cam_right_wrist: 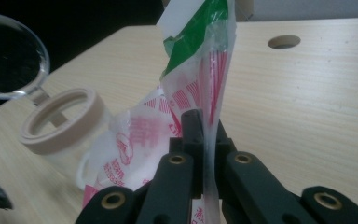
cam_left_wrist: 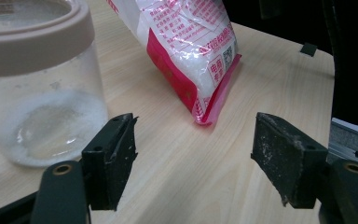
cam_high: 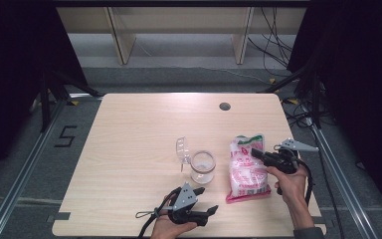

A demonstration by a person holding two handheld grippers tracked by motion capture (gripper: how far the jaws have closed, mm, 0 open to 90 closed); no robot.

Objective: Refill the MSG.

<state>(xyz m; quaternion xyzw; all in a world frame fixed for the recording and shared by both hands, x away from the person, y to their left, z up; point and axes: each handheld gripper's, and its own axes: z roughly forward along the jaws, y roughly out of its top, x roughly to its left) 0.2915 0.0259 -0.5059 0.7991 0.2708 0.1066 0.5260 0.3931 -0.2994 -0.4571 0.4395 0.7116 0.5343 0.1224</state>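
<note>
Right gripper (cam_right_wrist: 200, 140): clenched on the film of the bag (cam_high: 247, 169) near its top end, jaws flat against a pinched fold. Green-and-white top edge of the bag standing straight up past the jaw tips in the right gripper view; white-filled body hanging down and toward the camera's lower left. Grip placed high, apparently so that the granular contents settle away from the mouth and the bag can be raised and tipped without spilling early.

Left gripper (cam_high: 205, 200): released, jaws wide apart, nothing between them. Bare table (cam_high: 129, 149) directly ahead of the gap in the left gripper view. Jar (cam_left_wrist: 32, 84) just beyond and outside one jaw, apart from it; lower corner of the bag farther ahead, resting on the table. Stance judged as readiness to steady the jar or take the bag's lower end.

Jar: upright, open, beige-rimmed, a thin white residue at the bottom. Hinged clear lid (cam_high: 181, 149) thrown back on the far side, away from both grippers, leaving the mouth free. Jar to the left of the clenched jaws, near the bag but not touching it as far as can be told.

Step judged: preparation to pour into the jar; no pouring yet.
</note>
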